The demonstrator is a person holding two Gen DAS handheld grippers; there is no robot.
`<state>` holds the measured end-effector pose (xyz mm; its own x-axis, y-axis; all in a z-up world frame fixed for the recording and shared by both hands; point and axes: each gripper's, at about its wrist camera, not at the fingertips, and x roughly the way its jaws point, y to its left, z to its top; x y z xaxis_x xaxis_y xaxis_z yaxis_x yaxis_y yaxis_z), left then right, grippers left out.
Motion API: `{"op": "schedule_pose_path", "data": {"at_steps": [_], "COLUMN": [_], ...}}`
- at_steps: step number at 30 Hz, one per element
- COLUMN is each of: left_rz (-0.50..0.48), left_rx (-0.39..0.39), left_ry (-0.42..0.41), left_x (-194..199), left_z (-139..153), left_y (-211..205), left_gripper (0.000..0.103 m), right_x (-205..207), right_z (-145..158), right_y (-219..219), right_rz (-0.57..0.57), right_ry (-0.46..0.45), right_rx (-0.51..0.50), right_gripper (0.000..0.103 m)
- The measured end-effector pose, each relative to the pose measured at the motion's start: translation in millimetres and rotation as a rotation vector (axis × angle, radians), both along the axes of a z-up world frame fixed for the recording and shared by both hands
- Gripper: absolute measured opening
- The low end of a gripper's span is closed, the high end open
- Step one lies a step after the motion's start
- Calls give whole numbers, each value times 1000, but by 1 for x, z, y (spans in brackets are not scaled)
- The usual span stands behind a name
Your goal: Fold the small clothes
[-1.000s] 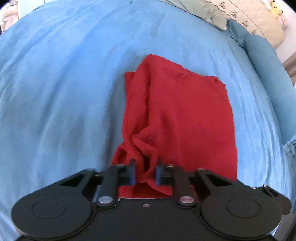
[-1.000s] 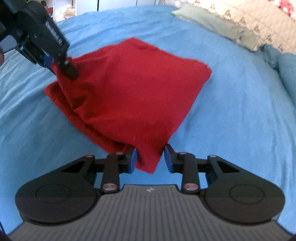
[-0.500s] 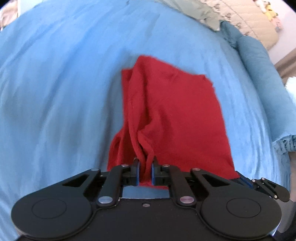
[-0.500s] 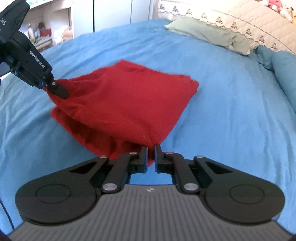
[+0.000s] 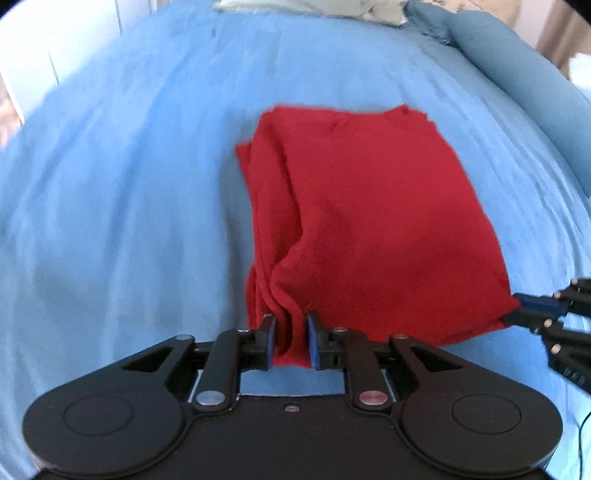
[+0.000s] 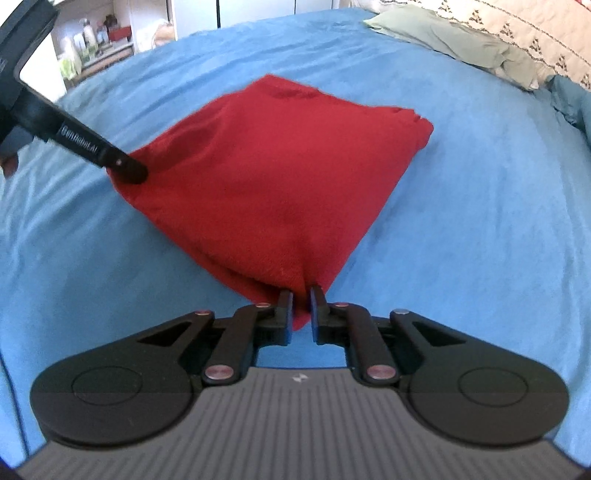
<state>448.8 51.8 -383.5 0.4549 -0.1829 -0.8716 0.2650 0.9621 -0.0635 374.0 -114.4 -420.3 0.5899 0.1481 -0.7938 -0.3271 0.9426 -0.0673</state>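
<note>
A folded red garment (image 5: 369, 229) lies on the blue bedspread (image 5: 129, 221). My left gripper (image 5: 291, 339) pinches its near left corner, where the bunched folds fill the narrow gap between the pads; the jaws are opening slightly. In the right wrist view the red garment (image 6: 280, 173) runs up to my right gripper (image 6: 301, 314), which grips the near right corner, its jaws also easing open with the cloth tip between them. Each gripper shows in the other's view: the right gripper (image 5: 532, 314) at the cloth's right corner, the left gripper (image 6: 125, 168) at its left one.
A green pillow (image 6: 443, 37) and a patterned quilt (image 6: 535, 29) lie at the head of the bed. A blue bolster (image 5: 517, 62) runs along the right side. Shelves with small items (image 6: 92, 40) stand beyond the bed's far left edge.
The right jaws, wide around the corner a second ago, closed on it. The left jaws narrowed, then widened a little. Both hands shifted, the left one rolling, and the garment now lies flatter and squarer.
</note>
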Motion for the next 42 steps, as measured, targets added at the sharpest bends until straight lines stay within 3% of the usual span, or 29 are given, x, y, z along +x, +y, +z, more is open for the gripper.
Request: {"op": "schedule_pose_path", "data": {"at_steps": [2,4,6,8,12,17,19,23,26,32,34,36,37,42], "left_rz": [-11,-16,-6,-21,-27,37,66,62,45,35,31,28,27,28], "left_rx": [20,26,32,15,-79,-183,-201,-244,-245,-261,-266,-275,-271,-285], "left_ry": [-44,-92,-159,-211,-94,47,86,129,138,136,132,131,124,73], "left_x": [-4,-5,-2,6,55,105,113,121,124,132,133,132,131,120], "left_z": [19,39,58,73,59,12,-6,-28,-37,-47,-46,-39,-35,-14], "left_y": [1,3,5,6,12,24,29,25,17,5,5,2,1,-9], "left_gripper": [34,83,103,103,103,96,92,87,86,81,61,45,36,25], "right_x": [0,0,2,6,38,89,102,118,122,128,132,133,133,122], "right_z": [15,34,55,76,89,57,40,11,-5,-20,-20,-15,-11,14], "right_y": [-5,-9,-16,-25,-47,-79,-82,-76,-69,-60,-50,-43,-42,-35], "right_rz": [5,0,-26,-65,-197,-367,-421,-410,-398,-415,-381,-339,-328,-286], "right_ry": [0,-11,-34,-80,-58,68,98,162,203,214,199,172,159,92], "right_rx": [37,62,93,137,205,390,390,408,421,481,453,426,424,406], "right_gripper": [32,53,100,103,103,103,103,102,90,85,71,50,47,41]}}
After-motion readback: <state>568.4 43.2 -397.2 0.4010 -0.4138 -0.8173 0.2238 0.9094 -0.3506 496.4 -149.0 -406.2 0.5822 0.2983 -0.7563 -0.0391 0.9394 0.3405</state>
